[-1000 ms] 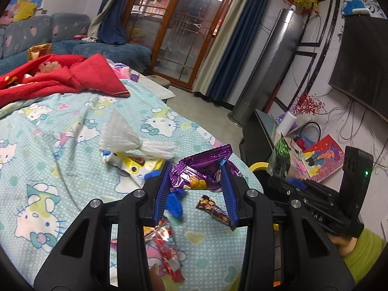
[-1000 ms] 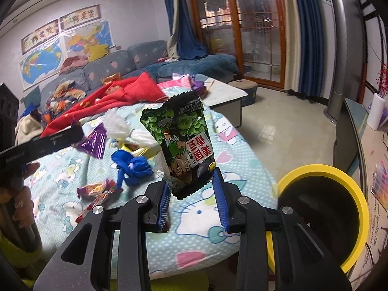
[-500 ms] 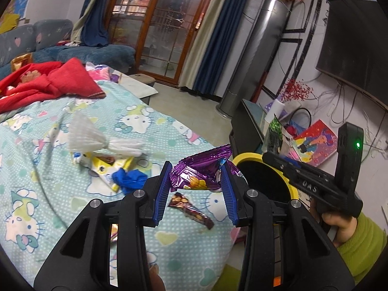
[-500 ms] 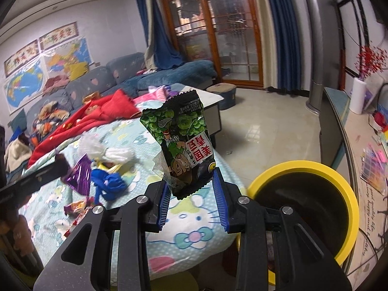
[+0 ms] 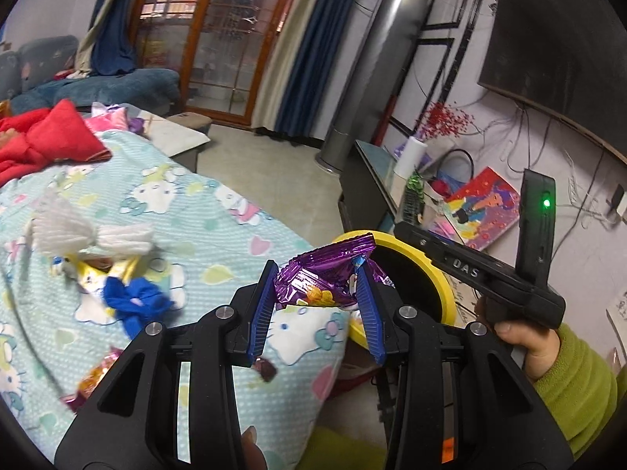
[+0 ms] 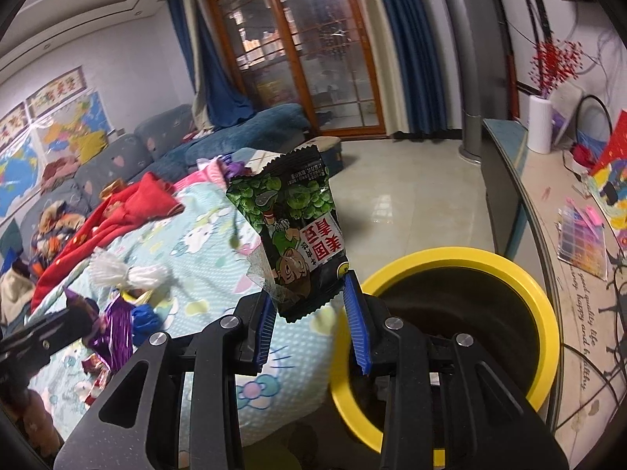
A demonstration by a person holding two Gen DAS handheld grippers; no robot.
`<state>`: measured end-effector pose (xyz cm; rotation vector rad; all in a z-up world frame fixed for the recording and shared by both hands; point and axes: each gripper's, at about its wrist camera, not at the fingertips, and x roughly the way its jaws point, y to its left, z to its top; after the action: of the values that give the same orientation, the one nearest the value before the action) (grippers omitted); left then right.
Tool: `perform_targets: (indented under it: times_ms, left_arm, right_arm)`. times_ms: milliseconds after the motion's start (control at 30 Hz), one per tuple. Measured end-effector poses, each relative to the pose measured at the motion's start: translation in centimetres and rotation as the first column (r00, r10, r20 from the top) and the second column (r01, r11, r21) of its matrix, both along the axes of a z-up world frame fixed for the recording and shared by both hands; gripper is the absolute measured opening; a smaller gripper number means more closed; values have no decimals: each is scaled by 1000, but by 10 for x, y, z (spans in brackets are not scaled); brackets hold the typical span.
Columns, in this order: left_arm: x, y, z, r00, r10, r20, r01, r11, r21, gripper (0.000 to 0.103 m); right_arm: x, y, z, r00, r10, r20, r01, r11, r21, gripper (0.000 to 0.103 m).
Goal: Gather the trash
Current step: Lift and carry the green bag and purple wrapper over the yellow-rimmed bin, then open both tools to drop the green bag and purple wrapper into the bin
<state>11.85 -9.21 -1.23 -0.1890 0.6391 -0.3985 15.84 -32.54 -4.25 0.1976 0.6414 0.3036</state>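
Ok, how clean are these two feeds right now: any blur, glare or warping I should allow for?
Left wrist: the white tissue and bedspread smear with motion blur; purple wrapper sharp. Right wrist: green snack bag crisp, floor glare behind it, yellow bin rim bowed by fisheye.

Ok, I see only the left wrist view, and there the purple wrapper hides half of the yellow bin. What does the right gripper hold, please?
Observer: The right gripper is shut on a green snack packet, which stands upright above its fingers.
Operator: Is the bin open on top?
Observer: Yes. The yellow bin has no lid, and its dark mouth is wide open.
Operator: Is the packet above the mouth already?
Observer: Not yet, it seems. In the right wrist view the packet shows left of the rim, in front of the bed cover.
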Motion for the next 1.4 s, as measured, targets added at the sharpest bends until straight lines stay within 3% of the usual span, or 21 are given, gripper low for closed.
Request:
perform_targets:
  times_ms: [633, 1400]
  left_arm:
    - [21, -71, -20, 988, -154, -20, 155, 983, 97, 32]
    - [46, -133, -63, 966, -240, -99, 256, 943, 211, 33]
  right_arm:
    - [15, -75, -26, 979, -189, -75, 192, 981, 41, 32]
    - [26, -122, -67, 948, -246, -203, 267, 960, 84, 34]
